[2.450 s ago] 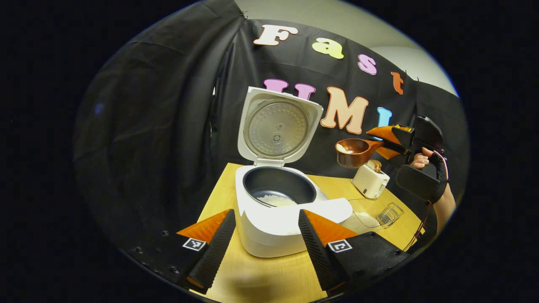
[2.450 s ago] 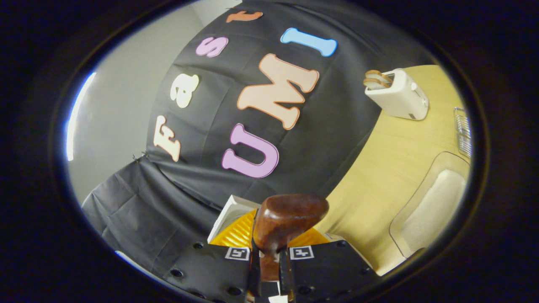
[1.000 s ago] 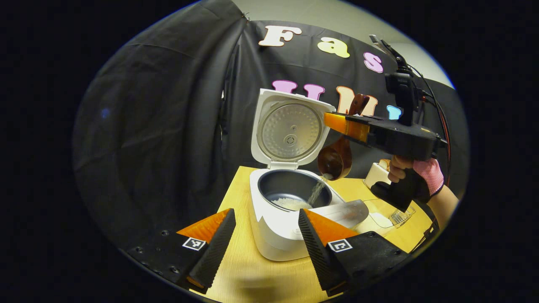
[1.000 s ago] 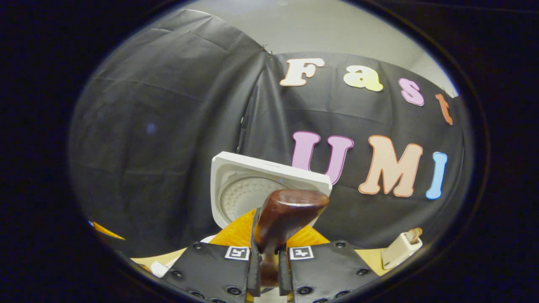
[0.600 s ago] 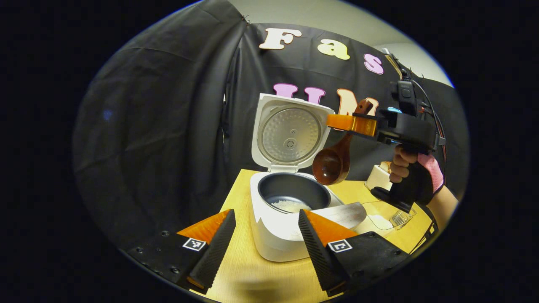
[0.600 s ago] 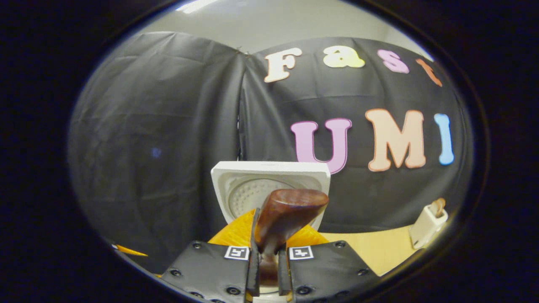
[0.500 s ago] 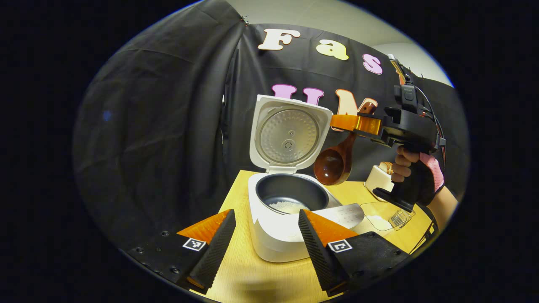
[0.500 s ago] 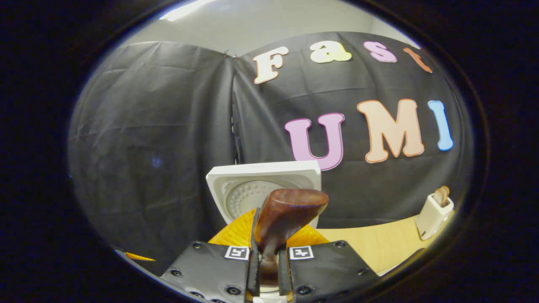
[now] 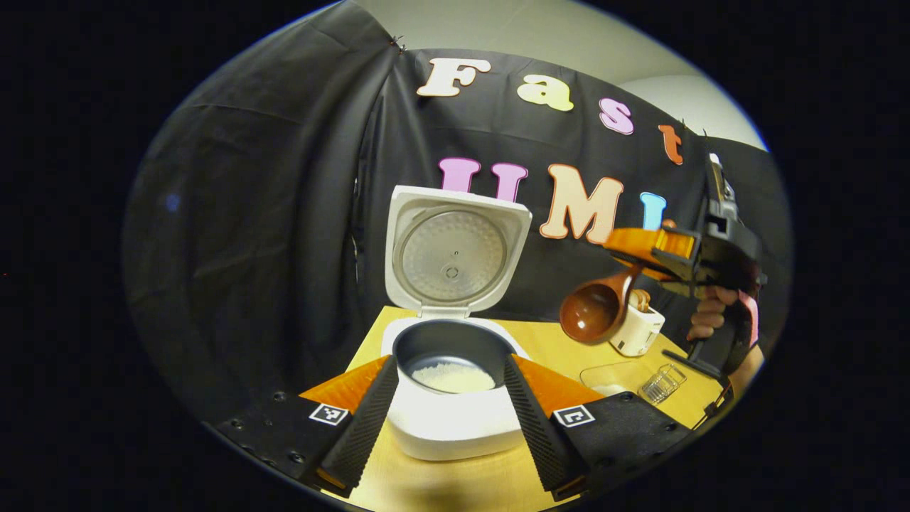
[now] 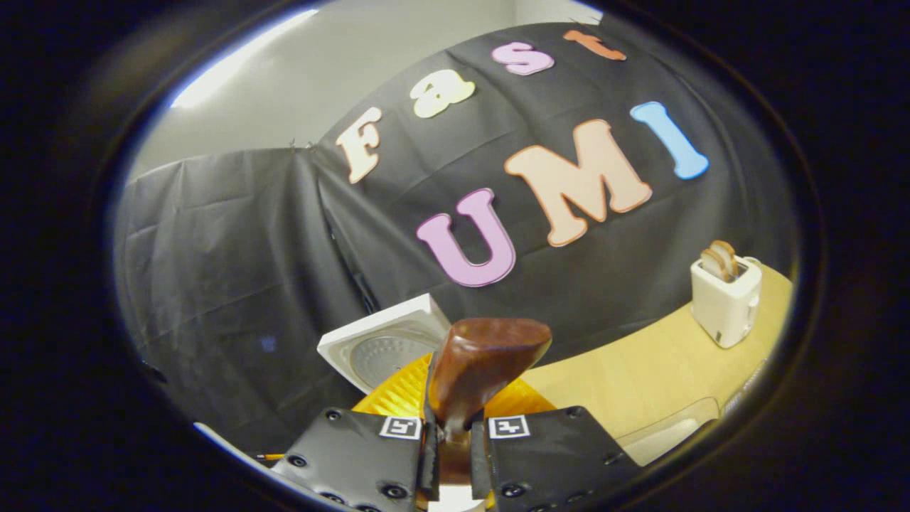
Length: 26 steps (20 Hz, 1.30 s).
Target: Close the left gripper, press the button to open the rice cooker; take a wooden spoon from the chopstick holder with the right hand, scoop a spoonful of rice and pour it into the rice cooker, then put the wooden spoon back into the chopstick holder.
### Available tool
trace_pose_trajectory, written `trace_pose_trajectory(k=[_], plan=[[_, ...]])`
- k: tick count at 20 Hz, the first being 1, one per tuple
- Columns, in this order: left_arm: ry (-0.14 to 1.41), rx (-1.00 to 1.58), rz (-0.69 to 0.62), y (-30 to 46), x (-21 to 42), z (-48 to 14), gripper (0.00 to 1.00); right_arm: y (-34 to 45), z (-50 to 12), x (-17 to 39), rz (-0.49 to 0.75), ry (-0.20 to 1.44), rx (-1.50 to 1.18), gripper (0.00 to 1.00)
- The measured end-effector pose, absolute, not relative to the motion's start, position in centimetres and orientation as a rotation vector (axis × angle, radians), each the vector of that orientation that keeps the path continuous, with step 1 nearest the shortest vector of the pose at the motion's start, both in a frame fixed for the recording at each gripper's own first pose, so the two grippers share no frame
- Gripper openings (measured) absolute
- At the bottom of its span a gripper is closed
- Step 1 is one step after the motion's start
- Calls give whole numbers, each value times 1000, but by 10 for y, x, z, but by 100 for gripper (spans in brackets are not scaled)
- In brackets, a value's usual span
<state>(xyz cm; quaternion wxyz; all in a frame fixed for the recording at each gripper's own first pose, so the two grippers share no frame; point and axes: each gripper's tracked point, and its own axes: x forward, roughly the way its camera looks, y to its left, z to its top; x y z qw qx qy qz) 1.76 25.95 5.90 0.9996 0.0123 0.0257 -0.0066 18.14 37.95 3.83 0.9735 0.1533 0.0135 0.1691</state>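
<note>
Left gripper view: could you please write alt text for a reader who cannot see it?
An open white rice cooker with rice in its dark pot stands on a wooden table, between the open left gripper's fingers. To the right, the right gripper holds an empty wooden spoon above the table.

Black left gripper (image 9: 446, 409) body with screws, square markers, ribbed fingers (image 9: 362, 425).

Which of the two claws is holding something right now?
The right claw, shut on the brown wooden spoon by its handle, bowl hanging beside the small white toaster. The left claw is open, empty, framing the open white rice cooker.
</note>
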Motion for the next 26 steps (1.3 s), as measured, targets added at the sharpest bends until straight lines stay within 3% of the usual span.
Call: trace_pose_trajectory(k=[8,10,11,17,26], plan=[[-38,-2,-45,224,53,136,88,235,40,172,171,14,445,20],[-38,5,-46,218,60,139,84,194,42,171,114,-2,450,20],[-35,10,-44,215,63,139,88,175,44,170,90,-12,455,20],[-24,-8,-20,203,66,132,88,70,47,166,-58,-56,384,20],[-32,30,80,205,49,125,89,-2,-3,189,-142,20,143,20]])
